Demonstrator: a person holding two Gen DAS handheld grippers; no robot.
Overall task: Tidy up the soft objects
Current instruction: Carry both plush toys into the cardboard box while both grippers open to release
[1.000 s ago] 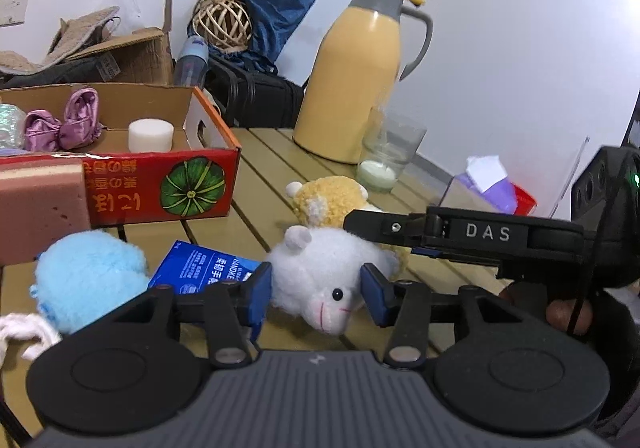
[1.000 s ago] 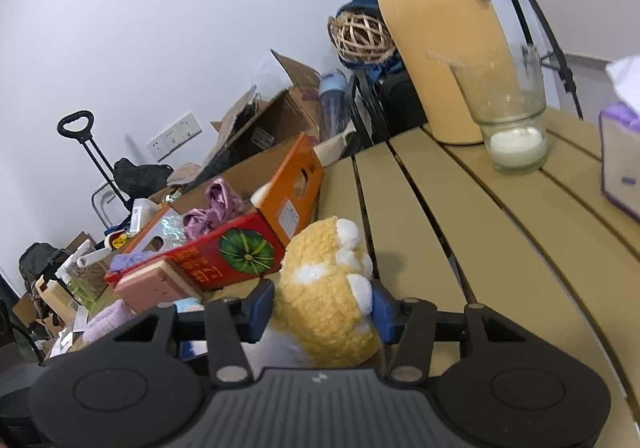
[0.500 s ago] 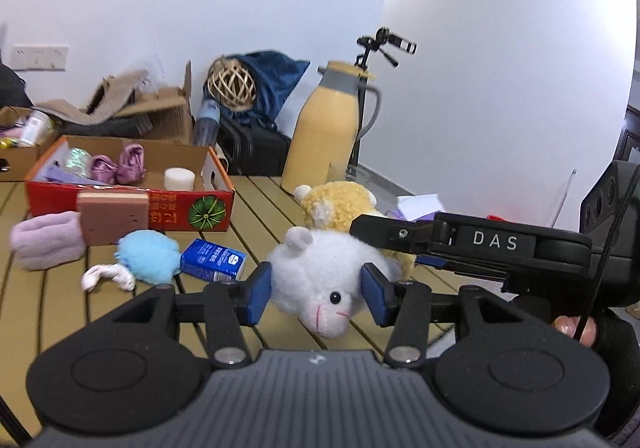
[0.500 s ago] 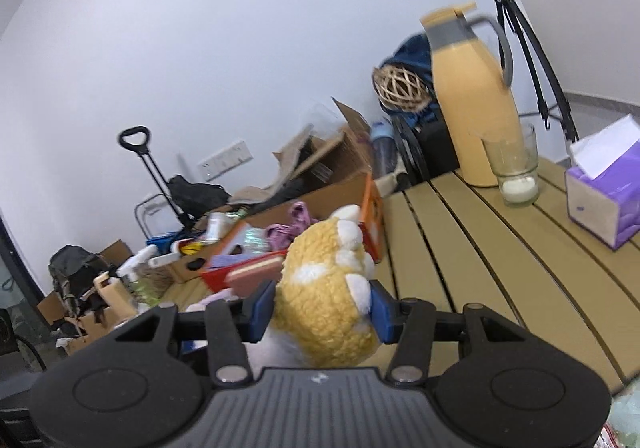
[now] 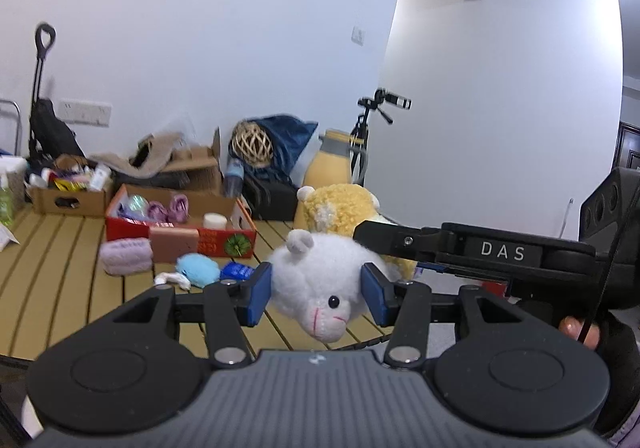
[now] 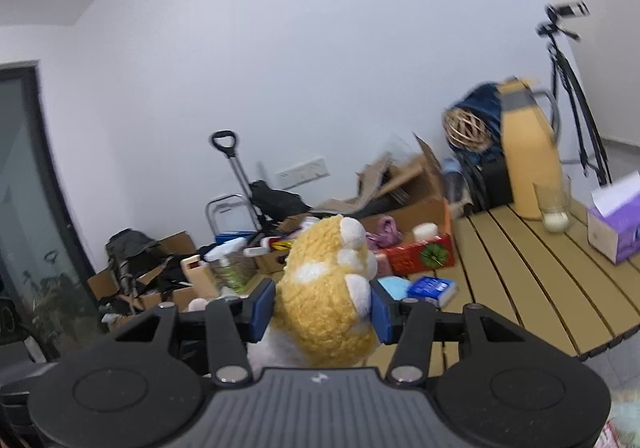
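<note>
Above the slatted table (image 5: 72,280), left tool (image 5: 316,298) clamped on white lamb plush (image 5: 320,284), right tool (image 6: 323,306) clamped on yellow plush (image 6: 324,300).

The only lettering that reads clearly is "DAS", in pale capitals on a small dark plate set into the black arm of the right gripper (image 5: 502,251), seen at the right in the left wrist view. The red cardboard box (image 5: 208,241) farther off on the slatted table carries gold characters on its front beside a green pumpkin picture, too blurred to read. The small blue packet (image 6: 432,287) near it has print too small to make out.
</note>
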